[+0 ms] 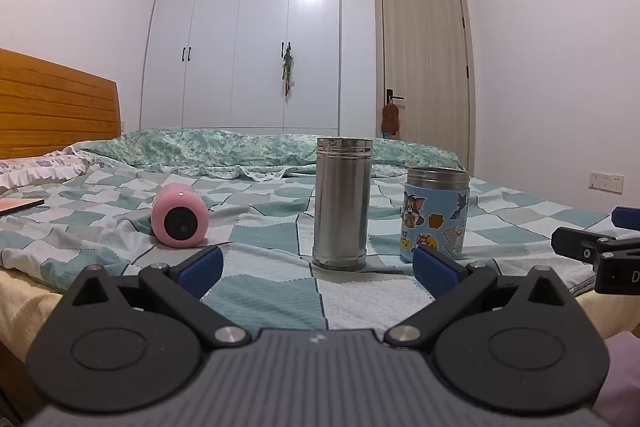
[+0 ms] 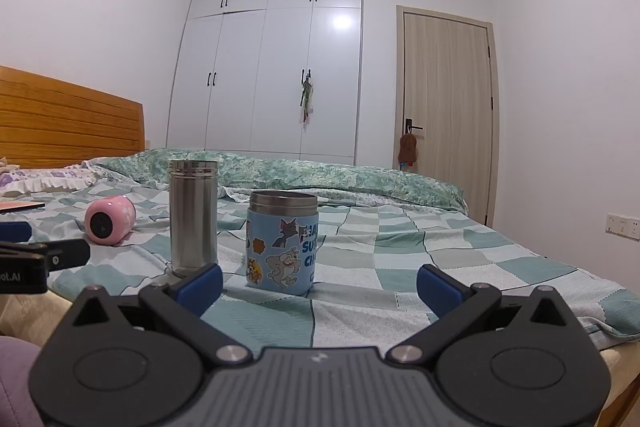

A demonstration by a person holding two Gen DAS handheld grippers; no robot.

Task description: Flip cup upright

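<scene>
Pink cup lies on its side on the bed, end toward the nearer, wide-open left gripper; right gripper also wide, empty.

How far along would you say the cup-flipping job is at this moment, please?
Nothing looks done yet: the pink cup lies on its side on the bed. The left gripper and right gripper are both open and empty, short of it. Grasping and standing it upright remain.

Right gripper spread wide, empty, low over checked bedspread. Steel flask and blue cartoon cup upright; pink cup on its side.
</scene>
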